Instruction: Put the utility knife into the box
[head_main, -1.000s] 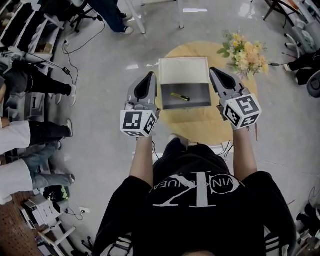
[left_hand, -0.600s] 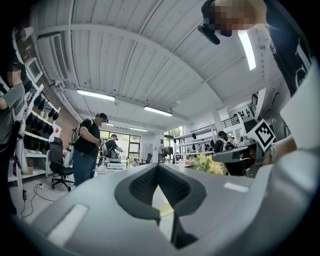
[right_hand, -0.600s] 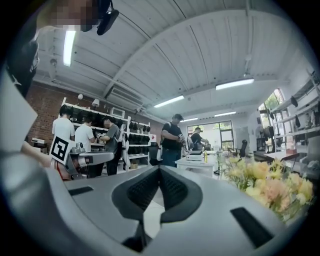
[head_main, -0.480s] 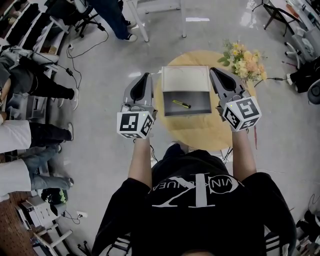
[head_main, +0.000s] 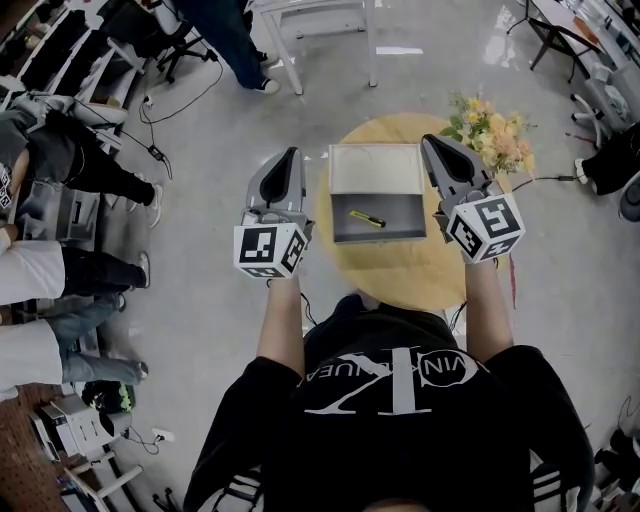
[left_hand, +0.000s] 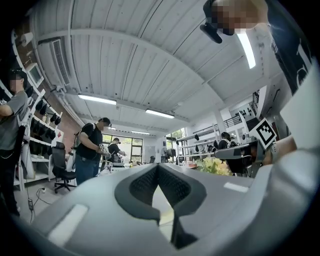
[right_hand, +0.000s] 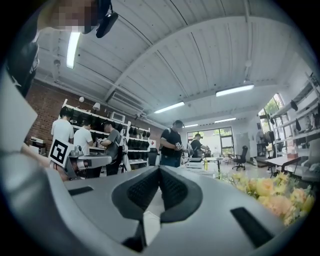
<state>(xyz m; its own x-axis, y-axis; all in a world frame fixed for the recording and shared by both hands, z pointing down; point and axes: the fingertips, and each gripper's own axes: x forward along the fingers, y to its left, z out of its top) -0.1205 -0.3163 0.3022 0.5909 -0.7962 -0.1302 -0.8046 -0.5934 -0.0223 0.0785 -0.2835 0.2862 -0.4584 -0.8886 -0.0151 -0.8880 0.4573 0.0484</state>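
Note:
The yellow utility knife (head_main: 367, 219) lies inside the open box (head_main: 400, 214), on its dark grey bottom. The box's pale lid (head_main: 375, 168) is folded back on the far side. The box stands on a round wooden table (head_main: 400, 272). My left gripper (head_main: 290, 156) hangs left of the box, shut and empty. My right gripper (head_main: 433, 143) is held right of the box, also shut with nothing in it. Both gripper views look out level across the room, with the left gripper (left_hand: 157, 167) and right gripper (right_hand: 160, 170) closed tip to tip; neither view shows the box or the knife.
A bunch of yellow flowers (head_main: 490, 135) sits at the table's far right edge, close to my right gripper. A white frame (head_main: 320, 40) stands beyond the table. People (head_main: 60, 170) stand and sit at the left, with cables (head_main: 160, 130) on the floor.
The head view has shifted, so the table and box sit slightly lower in the picture. Both grippers stay shut on either side of the box. The knife has not moved.

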